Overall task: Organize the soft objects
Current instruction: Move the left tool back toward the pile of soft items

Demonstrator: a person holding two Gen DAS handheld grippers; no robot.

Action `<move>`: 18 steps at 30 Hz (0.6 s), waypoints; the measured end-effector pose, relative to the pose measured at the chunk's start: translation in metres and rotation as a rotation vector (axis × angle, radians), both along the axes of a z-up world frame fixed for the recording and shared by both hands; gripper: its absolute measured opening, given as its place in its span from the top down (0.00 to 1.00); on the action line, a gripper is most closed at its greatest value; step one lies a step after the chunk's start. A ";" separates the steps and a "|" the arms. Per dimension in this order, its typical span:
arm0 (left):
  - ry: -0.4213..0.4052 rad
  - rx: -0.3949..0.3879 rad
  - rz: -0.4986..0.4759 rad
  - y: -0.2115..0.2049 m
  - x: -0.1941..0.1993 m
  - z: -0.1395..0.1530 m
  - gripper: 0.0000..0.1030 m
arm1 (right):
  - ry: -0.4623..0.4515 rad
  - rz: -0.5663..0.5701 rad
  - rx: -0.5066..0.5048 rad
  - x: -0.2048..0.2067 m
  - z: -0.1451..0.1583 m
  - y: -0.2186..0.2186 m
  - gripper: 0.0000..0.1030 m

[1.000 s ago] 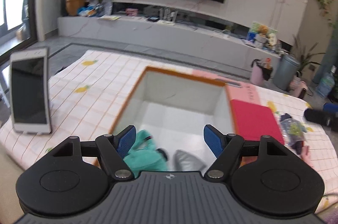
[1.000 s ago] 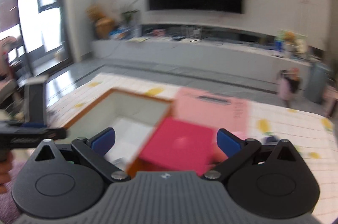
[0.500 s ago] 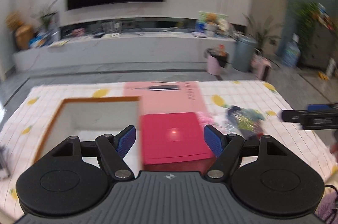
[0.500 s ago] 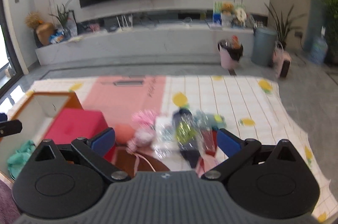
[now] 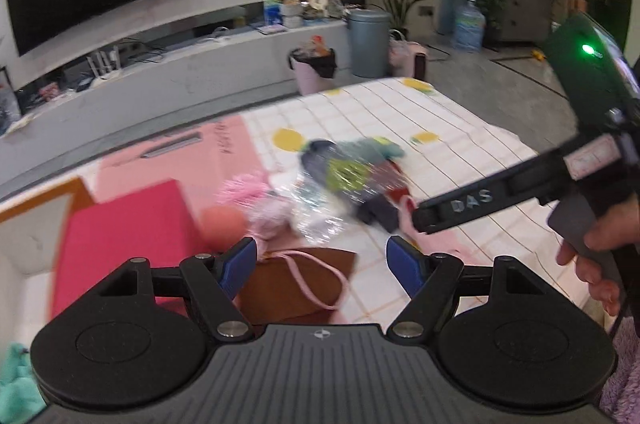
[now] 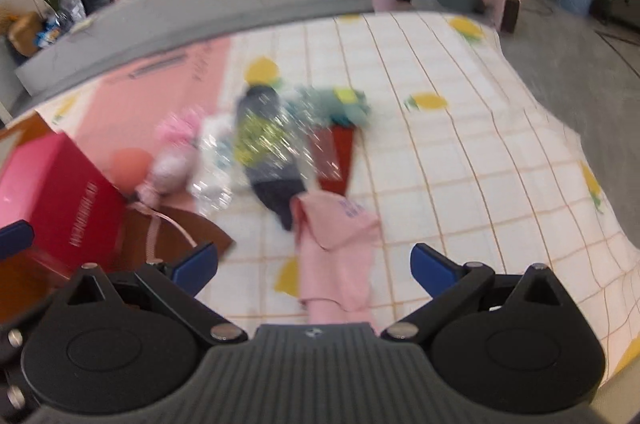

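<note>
A pile of soft things lies on the checked tablecloth: a pink cloth (image 6: 336, 248), dark socks in clear wrap (image 6: 266, 144), a teal piece (image 6: 344, 104), a pink pom-pom (image 6: 176, 126) and an orange ball (image 6: 128, 164). My right gripper (image 6: 314, 260) is open and empty just above the pink cloth. My left gripper (image 5: 322, 260) is open and empty above a brown flap with a pink cord (image 5: 316, 276). The pile (image 5: 348, 176) shows ahead of it. The right gripper body (image 5: 520, 184) crosses the left wrist view. A teal cloth (image 5: 16, 376) lies in the white box (image 5: 24, 236).
A red lid (image 5: 120, 232) leans at the box's right side, also in the right wrist view (image 6: 60, 192). A pink sheet (image 6: 160, 92) lies on the table behind it. The table's far and right edges drop to the grey floor. A person's hand (image 5: 592, 256) holds the right gripper.
Both grippers have swung right, from over the white box to the pile of soft things. The right gripper has dropped lower, close over the pink cloth. Both stay open.
</note>
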State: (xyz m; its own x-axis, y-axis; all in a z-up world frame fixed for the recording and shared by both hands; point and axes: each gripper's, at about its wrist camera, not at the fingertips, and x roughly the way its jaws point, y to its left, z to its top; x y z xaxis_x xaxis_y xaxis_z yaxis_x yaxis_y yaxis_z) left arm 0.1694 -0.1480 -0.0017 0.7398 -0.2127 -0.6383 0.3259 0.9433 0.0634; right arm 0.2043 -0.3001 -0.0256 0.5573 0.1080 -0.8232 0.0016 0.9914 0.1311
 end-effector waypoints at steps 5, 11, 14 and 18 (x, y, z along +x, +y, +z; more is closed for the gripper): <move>0.019 -0.020 -0.022 -0.011 0.002 -0.028 0.16 | 0.101 -0.025 -0.037 0.012 -0.026 -0.007 0.03; 0.008 -0.059 0.041 -0.011 0.001 -0.056 0.16 | 0.203 0.013 -0.134 0.021 -0.053 0.002 0.03; 0.046 -0.090 0.079 -0.008 0.006 -0.067 0.16 | 0.229 0.028 -0.141 0.024 -0.062 0.004 0.03; 0.091 -0.148 0.118 0.000 0.012 -0.079 0.16 | 0.240 0.025 -0.122 0.031 -0.068 0.006 0.04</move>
State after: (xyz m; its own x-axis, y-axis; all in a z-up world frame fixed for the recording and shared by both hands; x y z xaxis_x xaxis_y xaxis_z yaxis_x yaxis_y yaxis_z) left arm 0.1815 -0.1476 -0.0807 0.7061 -0.2249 -0.6715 0.2111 0.9720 -0.1035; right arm 0.2357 -0.2946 -0.0940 0.3431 0.0111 -0.9392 -0.0070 0.9999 0.0093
